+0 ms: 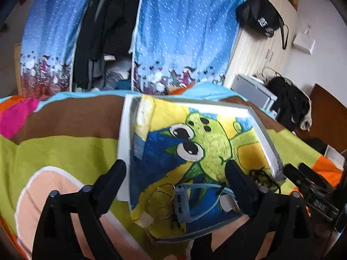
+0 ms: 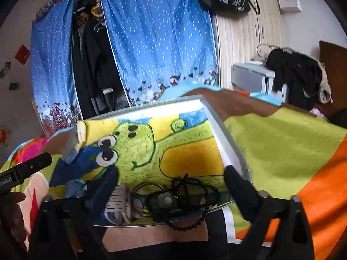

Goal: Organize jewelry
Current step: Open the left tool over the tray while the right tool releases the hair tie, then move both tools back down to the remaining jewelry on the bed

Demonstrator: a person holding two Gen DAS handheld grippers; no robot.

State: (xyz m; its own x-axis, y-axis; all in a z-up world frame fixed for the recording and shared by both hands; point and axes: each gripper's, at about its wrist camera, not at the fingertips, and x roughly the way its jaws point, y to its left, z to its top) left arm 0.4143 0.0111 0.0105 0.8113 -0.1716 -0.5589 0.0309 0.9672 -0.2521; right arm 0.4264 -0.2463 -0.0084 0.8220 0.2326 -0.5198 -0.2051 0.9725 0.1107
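Observation:
A white-rimmed tray (image 1: 123,140) (image 2: 225,145) lined with a cartoon drawing lies on the bedspread. At its near end lie thin wire hoops (image 1: 161,201), a blue hair clip (image 1: 181,203), a blue headband (image 1: 208,187) and black beads (image 1: 260,173). The right wrist view shows a white claw clip (image 2: 118,201), a dark flower piece (image 2: 166,200) and the black bead necklace (image 2: 195,192) hanging partly over the near rim. My left gripper (image 1: 175,171) hovers open above the hoops and clip. My right gripper (image 2: 171,177) stands open over the beads, holding nothing.
The striped, many-coloured bedspread (image 1: 65,147) spreads around the tray. Behind it hang blue curtains (image 2: 156,43) with dark clothes between them. A grey cabinet (image 2: 249,75) draped with black clothing stands at the right. A person's hand (image 2: 10,212) shows at the lower left.

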